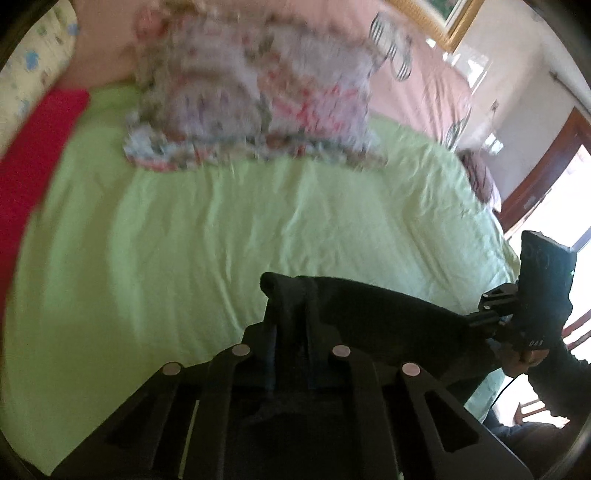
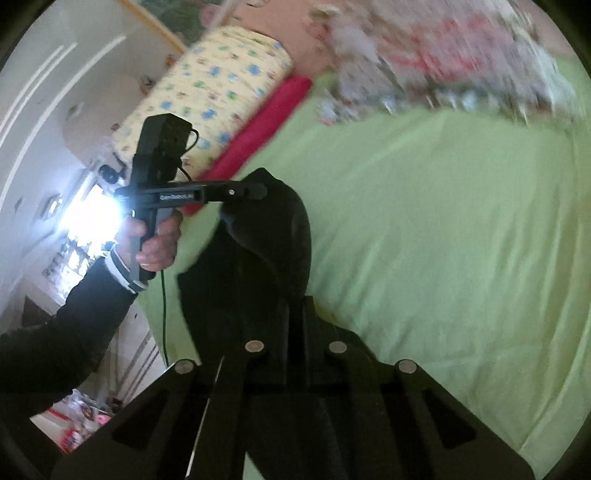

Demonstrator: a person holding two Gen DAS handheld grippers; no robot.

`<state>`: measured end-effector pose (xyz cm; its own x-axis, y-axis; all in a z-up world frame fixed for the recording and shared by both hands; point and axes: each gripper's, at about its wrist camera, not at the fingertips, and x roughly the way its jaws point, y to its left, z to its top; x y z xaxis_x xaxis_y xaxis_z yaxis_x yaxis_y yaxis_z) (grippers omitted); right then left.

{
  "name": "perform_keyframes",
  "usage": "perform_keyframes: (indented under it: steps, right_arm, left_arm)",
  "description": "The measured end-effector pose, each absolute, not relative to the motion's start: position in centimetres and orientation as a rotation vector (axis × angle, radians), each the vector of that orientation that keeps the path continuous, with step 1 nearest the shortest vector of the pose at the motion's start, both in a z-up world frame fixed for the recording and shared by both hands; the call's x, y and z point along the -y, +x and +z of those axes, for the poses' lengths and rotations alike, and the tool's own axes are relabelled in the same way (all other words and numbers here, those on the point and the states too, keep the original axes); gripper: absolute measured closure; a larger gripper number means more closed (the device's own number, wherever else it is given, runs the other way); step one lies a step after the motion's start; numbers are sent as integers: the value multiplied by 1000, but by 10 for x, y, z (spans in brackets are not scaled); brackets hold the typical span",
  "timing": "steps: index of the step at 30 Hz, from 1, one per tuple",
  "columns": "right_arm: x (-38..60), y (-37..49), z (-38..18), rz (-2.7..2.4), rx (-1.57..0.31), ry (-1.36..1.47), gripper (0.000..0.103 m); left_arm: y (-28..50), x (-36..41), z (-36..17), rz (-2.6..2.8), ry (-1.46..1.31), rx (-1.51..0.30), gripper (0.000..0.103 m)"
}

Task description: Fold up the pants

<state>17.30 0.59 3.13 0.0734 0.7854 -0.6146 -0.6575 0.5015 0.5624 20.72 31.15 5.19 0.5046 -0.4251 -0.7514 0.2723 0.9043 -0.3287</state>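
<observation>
A bed with a light green sheet fills most of the room, with a floral quilt bunched at its far edge. A yellow patterned pillow lies beside a red cloth. Bright daylight pours through a wood-framed doorway, and a gilt picture frame hangs on the pale wall.

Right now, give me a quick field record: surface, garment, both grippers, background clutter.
surface: light green bedsheet, wrinkled
garment: black fabric pants, lifted off the sheet, spanning between the two grippers
left gripper: shut on the pants edge
right gripper: shut on the pants
background: blurred floral patterned cloth at the far side of the sheet; red fabric strip beside a yellow printed bolster
fold state: not yet laid flat; cannot tell which part of the pants is gripped
</observation>
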Motion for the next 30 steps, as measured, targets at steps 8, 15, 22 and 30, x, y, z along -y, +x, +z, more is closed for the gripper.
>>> perform_keyframes:
  steps: [8, 15, 22, 30]
  right_arm:
    - [-19, 111, 66, 1052, -843, -52, 97]
    - [-43, 56, 54, 1107, -800, -193, 97]
    - [-64, 31, 27, 1115, -825, -307, 97]
    - [-65, 29, 14, 1130, -905, -288, 93]
  left_arm:
    - [129, -322, 80, -386, -187, -794, 96]
    - [78, -340, 53, -319, -274, -757, 96]
    - [51, -359, 14, -233, -366, -759, 95]
    - [22, -372, -4, -149, -479, -759, 86]
